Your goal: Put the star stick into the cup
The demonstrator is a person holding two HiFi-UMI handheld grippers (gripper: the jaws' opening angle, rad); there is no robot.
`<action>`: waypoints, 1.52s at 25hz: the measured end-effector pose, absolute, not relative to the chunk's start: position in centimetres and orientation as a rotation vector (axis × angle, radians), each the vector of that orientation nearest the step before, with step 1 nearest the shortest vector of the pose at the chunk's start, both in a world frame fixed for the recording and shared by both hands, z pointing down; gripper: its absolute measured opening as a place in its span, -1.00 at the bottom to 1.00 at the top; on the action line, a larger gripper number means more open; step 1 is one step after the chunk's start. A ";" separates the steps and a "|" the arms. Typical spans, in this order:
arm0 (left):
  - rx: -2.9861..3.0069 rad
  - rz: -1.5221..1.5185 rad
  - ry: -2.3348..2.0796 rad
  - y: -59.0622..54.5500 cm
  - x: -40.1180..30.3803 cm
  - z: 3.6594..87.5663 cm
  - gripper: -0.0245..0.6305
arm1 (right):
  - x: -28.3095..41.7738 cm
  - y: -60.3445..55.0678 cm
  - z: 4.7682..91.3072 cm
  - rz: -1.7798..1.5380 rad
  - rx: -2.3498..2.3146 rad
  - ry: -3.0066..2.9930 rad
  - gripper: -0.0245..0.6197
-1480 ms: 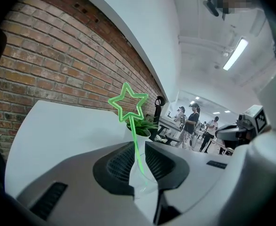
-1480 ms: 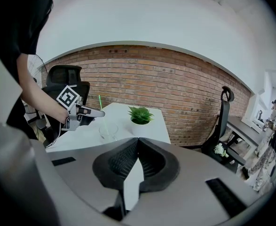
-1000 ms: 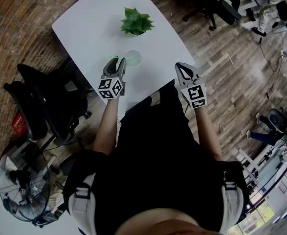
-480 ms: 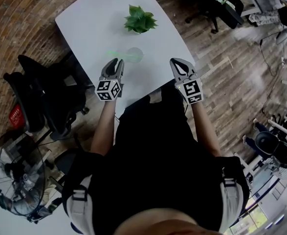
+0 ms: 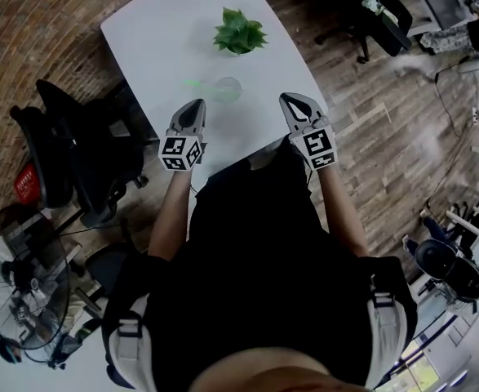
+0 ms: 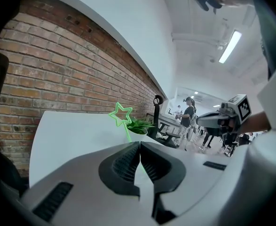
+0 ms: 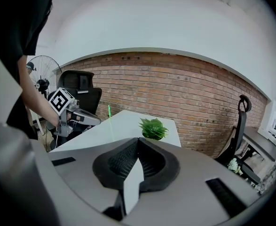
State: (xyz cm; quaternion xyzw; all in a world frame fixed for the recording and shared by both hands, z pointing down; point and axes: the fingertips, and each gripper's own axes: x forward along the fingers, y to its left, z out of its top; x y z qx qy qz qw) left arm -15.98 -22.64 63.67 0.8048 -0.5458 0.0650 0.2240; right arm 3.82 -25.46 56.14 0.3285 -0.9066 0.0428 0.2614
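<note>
- Left gripper: left of centre in the head view, over the near part of the table. The jaws have just been closing and now stand pressed together, pad to pad, with nothing between them.
- Right gripper: right of centre in the head view, at the table's near right edge. The jaws are together and empty.
- Star stick: thin and green, with an outline star at the top. It is free of both grippers. In both gripper views it stands upright beyond the jaw tips. In the head view it runs leftward from the cup, and its lower end seems to sit inside.
- Cup: clear, at mid-table between the gripper tips and the plant.
- Plant: small and green-leaved, in a white pot at the far end of the table.
- Table: white top, in the upper centre of the head view.
- Brick wall: behind the table.
- Office chair: black, on the left side of the head view.
- Fan: in the lower left of the head view.
</note>
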 end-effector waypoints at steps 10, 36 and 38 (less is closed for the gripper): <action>2.299 0.174 -1.594 -22.0 -15.9 58.4 -0.86 | 2.6 -24.9 55.8 0.105 0.823 -2.500 -0.93; 2.244 0.154 -1.835 -20.4 -14.9 52.6 -0.86 | 2.8 -26.1 54.0 0.042 0.622 -2.594 -0.93; 2.229 0.151 -1.860 -20.1 -14.6 52.2 -0.86 | 3.0 -26.3 53.7 0.034 0.600 -2.602 -0.93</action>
